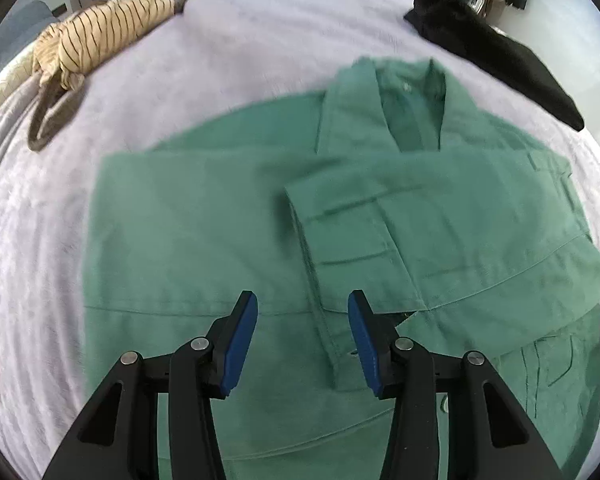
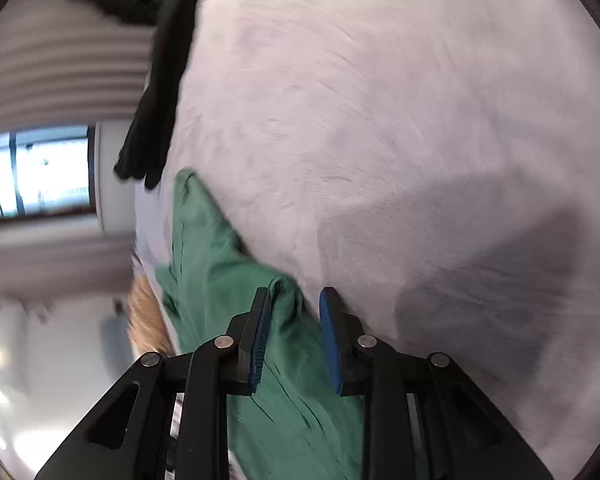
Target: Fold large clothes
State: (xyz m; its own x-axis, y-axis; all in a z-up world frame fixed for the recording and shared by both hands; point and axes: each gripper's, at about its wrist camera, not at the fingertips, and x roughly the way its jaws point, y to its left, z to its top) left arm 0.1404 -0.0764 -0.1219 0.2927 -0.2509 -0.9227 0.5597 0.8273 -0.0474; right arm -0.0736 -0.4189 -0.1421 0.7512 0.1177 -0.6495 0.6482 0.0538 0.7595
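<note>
Claws first: the left claw (image 1: 302, 344) is hovering over the green jacket (image 1: 204, 240) with its blue pads standing apart at a middling gap, nothing between them but the front placket lying flat on the garment below. The right claw (image 2: 294, 344) is sitting at the jacket's edge with a narrower gap, a raised bunch of green cloth between its pads; the blur is making it impossible to tell whether they are pressing on it, and a clear gap is showing beside the right-hand pad.

Judging by the layout, the fold is partly done. One sleeve (image 1: 400, 216) is already lying crossed over the chest, cuff pointing to the left of the left-wrist view, with the collar (image 1: 404, 96) at the far end. The left half of the body is still lying spread and flat, and the lower hem is not yet being brought up, so the second side fold and the lengthwise folds seem to be remaining.

Around the jacket, the pale fuzzy bed cover (image 1: 260, 32) is carrying a striped tan garment (image 1: 100, 36) at the far left corner and a black garment (image 1: 496, 52) at the far right. Both are lying well apart from the green cloth, so nothing is blocking the next fold
</note>
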